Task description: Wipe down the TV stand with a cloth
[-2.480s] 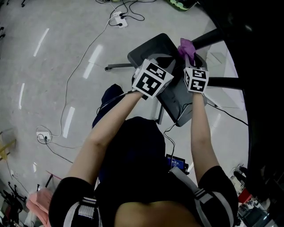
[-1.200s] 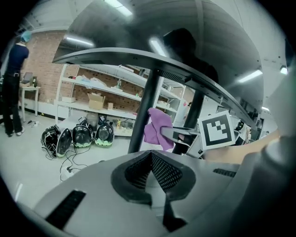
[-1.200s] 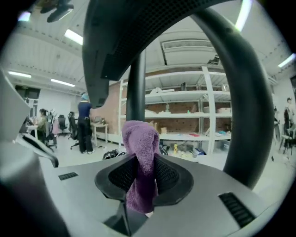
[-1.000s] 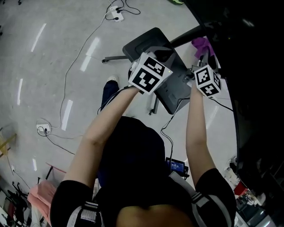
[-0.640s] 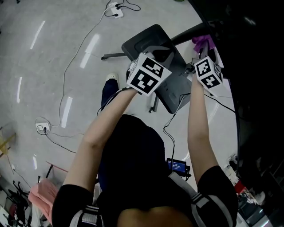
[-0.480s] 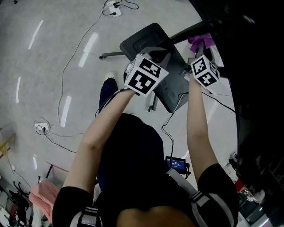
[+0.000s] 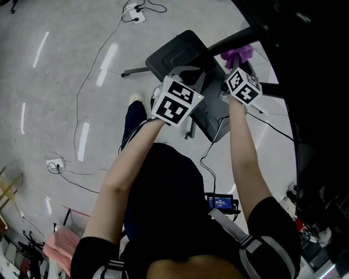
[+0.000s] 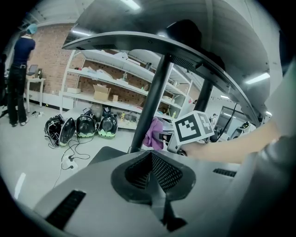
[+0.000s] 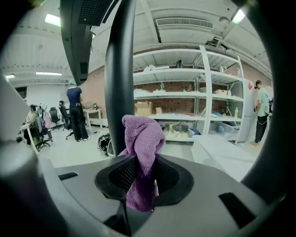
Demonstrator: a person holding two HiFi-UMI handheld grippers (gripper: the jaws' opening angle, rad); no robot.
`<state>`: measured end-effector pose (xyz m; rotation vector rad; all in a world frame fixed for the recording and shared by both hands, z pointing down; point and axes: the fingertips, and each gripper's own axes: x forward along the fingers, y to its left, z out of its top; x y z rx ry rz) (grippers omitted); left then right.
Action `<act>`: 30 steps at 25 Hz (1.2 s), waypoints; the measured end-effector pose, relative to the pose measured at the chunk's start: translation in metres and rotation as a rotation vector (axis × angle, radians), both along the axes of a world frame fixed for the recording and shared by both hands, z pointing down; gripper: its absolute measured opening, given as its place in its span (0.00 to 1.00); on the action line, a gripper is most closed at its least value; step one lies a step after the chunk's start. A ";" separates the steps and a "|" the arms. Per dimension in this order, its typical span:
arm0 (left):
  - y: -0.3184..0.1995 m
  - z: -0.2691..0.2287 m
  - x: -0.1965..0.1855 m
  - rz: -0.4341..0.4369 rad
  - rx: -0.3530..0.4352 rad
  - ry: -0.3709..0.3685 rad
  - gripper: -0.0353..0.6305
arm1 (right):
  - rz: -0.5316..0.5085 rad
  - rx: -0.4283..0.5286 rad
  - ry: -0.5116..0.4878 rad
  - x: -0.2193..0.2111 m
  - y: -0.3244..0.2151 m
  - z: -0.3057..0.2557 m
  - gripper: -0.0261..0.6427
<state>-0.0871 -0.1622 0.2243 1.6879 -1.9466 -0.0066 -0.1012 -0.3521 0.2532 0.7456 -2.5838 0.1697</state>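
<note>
The TV stand has a dark grey base (image 7: 175,50) and a black pole (image 7: 238,39) that slants up toward the black screen (image 7: 316,65) at the right. My right gripper (image 7: 235,68) is shut on a purple cloth (image 7: 238,55), which it holds against the pole. In the right gripper view the cloth (image 9: 143,152) bunches up between the jaws just right of the pole (image 9: 119,78). My left gripper (image 7: 185,76) hovers over the base, shut with nothing in it. In the left gripper view the pole (image 8: 151,104), the cloth (image 8: 153,134) and the right gripper's marker cube (image 8: 193,127) lie ahead.
Cables and a power strip (image 7: 133,13) lie on the grey floor, with a second plug (image 7: 54,164) at the left. A small lit device (image 7: 221,202) sits by my legs. Shelving (image 9: 185,92), helmets (image 8: 85,127) and standing people (image 9: 76,113) fill the background.
The right gripper has carried the purple cloth from over the base to the right, against the pole, then a little back left. The left gripper stays over the base.
</note>
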 end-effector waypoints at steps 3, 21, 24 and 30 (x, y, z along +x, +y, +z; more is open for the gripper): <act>0.000 0.002 0.003 0.014 -0.003 0.007 0.06 | 0.010 -0.033 0.045 0.004 -0.001 0.020 0.21; 0.019 0.016 -0.009 -0.011 -0.018 0.054 0.06 | 0.000 -0.133 0.249 0.011 0.009 0.078 0.21; 0.016 0.016 -0.007 -0.004 -0.017 0.050 0.06 | 0.001 -0.138 0.237 0.016 0.008 0.075 0.21; 0.012 0.015 0.004 -0.004 -0.012 0.058 0.06 | 0.024 -0.126 0.224 0.035 0.005 0.068 0.21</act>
